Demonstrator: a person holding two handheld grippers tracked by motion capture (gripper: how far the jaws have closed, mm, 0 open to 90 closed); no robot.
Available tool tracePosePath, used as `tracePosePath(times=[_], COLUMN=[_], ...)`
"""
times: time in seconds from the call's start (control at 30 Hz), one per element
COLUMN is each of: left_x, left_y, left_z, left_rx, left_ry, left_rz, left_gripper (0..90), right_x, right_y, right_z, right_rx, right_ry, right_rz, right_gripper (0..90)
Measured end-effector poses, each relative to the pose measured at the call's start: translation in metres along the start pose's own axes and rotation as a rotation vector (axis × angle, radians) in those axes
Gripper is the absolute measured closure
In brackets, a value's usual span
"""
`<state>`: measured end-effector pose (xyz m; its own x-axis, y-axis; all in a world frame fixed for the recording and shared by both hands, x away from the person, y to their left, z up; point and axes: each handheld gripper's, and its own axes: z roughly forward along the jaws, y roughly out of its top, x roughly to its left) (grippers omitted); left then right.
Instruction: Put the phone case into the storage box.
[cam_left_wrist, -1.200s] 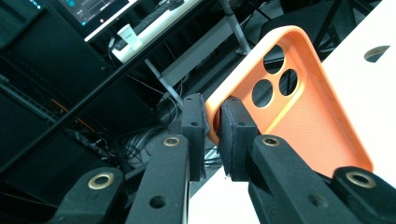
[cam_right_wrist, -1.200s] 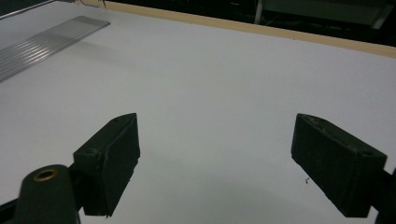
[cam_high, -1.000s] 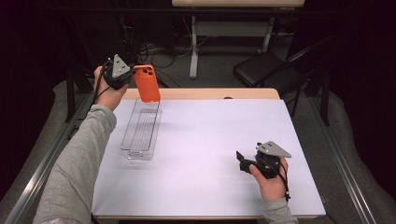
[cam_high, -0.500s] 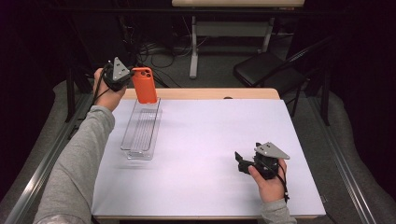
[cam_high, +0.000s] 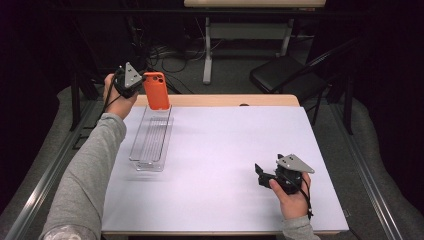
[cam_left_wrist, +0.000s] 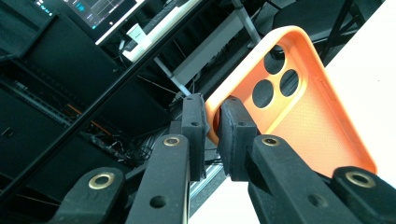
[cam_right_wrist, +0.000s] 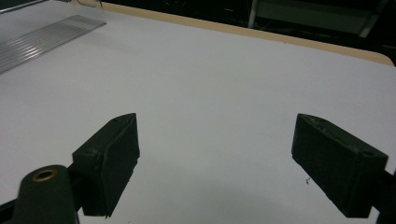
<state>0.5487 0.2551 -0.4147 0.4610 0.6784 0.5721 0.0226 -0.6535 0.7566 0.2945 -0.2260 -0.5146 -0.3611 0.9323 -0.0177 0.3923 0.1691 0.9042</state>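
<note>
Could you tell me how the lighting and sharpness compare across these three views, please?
High view: the white table is evenly lit, its surroundings nearly black. Left gripper view: the orange phone case and left claw are sharp, the table behind washed out. Right gripper view: the right claw looks slightly soft, throwing a faint shadow.

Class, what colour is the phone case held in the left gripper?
Orange. The phone case shows best in the left gripper view, clamped by the left gripper.

Phone case (cam_high: 156, 91): orange, three round cut-outs. Tray (cam_high: 151, 140): clear plastic, ribbed floor. Counter (cam_high: 225, 150): white top, tan far edge. Left tool (cam_left_wrist: 212, 135) and right tool (cam_right_wrist: 215, 158): black, grey top plates. Sleeve (cam_high: 87, 175): grey.
</note>
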Motion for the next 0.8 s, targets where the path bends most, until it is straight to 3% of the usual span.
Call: tracePosePath(times=[0.33,0.5,0.8], left_x=[-0.001,-0.003,-0.007], left_y=[-0.006,-0.014,-0.024], left_z=[0.007,0.009,0.011], left_rx=[0.002,-0.009,-0.008], left_ry=[0.011,0.010,0.004], left_rz=[-0.009,-0.030,-0.030], left_gripper=[81.2,81.2,81.2], right_x=[0.003,0.003,0.002], right_y=[0.001,0.000,-0.001], right_z=[-0.001,-0.001,-0.001], right_rx=[-0.011,-0.015,-0.017], right_ry=[0.007,0.004,0.013], right_rz=[-0.016,-0.006,0.009], right_gripper=[14.4,14.1,8.7])
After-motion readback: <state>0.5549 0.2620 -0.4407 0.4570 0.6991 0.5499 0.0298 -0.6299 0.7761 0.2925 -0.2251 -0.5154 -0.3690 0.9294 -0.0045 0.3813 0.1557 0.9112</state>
